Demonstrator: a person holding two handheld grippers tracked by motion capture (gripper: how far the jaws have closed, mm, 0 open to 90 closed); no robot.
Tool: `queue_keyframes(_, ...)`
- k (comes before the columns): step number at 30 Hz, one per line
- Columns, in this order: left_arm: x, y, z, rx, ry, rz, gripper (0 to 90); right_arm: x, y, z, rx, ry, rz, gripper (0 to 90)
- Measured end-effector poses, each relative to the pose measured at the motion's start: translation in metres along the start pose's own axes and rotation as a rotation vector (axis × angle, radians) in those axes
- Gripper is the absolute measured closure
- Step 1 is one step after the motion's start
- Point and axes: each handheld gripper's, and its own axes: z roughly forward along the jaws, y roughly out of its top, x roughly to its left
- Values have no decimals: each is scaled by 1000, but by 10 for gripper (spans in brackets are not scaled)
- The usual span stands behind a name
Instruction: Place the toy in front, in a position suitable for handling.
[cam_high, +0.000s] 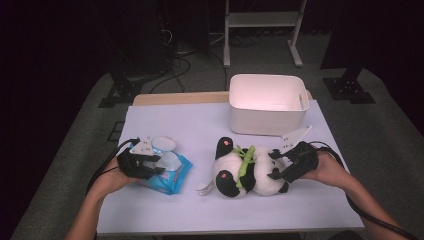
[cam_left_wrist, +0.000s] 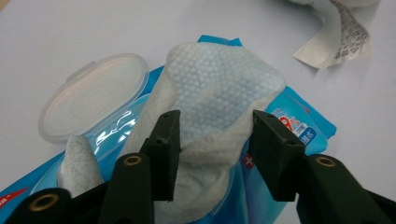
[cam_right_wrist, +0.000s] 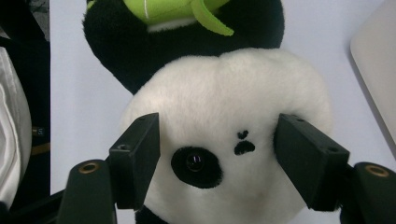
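My left claw (cam_left_wrist: 215, 140) grips one wipe (cam_left_wrist: 219, 88) from one pack (cam_high: 170, 175); my right claw (cam_right_wrist: 219, 154) grips one panda (cam_right_wrist: 224, 107) near the desk's (cam_high: 200, 125) front edge.

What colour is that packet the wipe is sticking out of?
The wipes packet is bright blue with a clear plastic flip lid, clearest in the left gripper view.

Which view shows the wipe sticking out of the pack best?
Left gripper view: the wet wipe stands up close between the left gripper jaws, its dotted texture clear, above the blue wipes pack. High view shows it as a small pale patch.
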Motion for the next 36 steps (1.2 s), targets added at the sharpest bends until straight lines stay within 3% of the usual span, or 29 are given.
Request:
queue_keyframes(15,0,2,1,13,-25,10,805,1,-2,0,-11,-3,-6,300)
queue_keyframes(23,0,2,-3,17,-35,0,836,2,-2,0,-8,-10,-4,301)
queue_keyframes(28,-2,5,-6,15,-47,16,843,2,-2,0,-8,-10,-4,300)
queue_keyframes(36,-2,8,-11,-17,-96,10,844,2,-3,0,-12,-10,-8,298)
